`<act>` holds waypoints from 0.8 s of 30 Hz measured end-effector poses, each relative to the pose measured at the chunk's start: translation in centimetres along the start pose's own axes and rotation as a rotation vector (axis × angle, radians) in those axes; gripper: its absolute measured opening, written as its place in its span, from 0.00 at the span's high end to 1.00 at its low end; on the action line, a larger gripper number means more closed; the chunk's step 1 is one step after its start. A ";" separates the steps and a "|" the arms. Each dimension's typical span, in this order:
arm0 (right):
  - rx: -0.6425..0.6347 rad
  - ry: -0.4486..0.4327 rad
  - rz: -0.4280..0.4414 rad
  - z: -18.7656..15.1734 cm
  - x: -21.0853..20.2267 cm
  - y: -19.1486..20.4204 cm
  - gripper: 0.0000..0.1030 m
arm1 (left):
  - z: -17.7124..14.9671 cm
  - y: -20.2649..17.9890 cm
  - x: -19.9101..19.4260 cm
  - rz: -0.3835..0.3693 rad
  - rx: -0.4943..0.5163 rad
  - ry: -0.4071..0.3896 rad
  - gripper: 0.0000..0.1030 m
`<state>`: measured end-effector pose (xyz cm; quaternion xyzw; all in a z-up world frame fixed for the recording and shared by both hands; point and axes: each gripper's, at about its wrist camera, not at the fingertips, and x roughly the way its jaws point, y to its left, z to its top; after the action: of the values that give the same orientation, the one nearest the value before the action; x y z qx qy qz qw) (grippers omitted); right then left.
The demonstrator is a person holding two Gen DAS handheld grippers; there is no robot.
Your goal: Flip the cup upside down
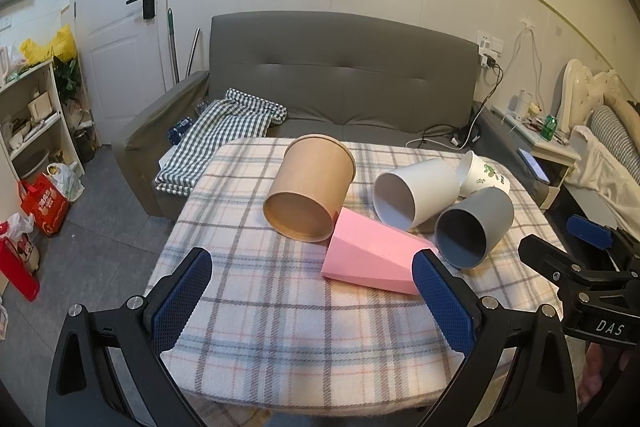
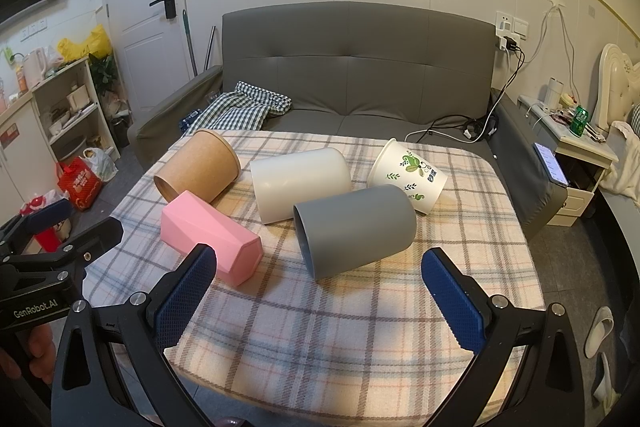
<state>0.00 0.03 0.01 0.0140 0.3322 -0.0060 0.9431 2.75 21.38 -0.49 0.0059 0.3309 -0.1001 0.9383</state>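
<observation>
Several cups lie on their sides on the plaid table: a brown paper cup, a pink faceted cup, a plain white cup, a grey cup and a white cup with green leaves. My left gripper is open and empty, just short of the pink cup. In the right wrist view my right gripper is open and empty, its fingers either side of the grey cup, short of it. The pink cup, brown cup, white cup and leaf cup lie beyond.
A grey sofa with a checked cloth stands behind the table. Shelves and bags are at the left, a nightstand and bed at the right. The right gripper's body shows at the left view's right edge.
</observation>
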 end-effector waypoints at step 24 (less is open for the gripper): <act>-0.023 -0.001 0.027 0.2 1.6 1.4 0.00 | 0.0 0.0 1.0 -0.002 0.009 0.030 0.00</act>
<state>1.36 1.39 -0.81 0.0079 0.3316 0.0106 0.9433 3.50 21.20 -1.10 0.0112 0.3446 -0.1023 0.9331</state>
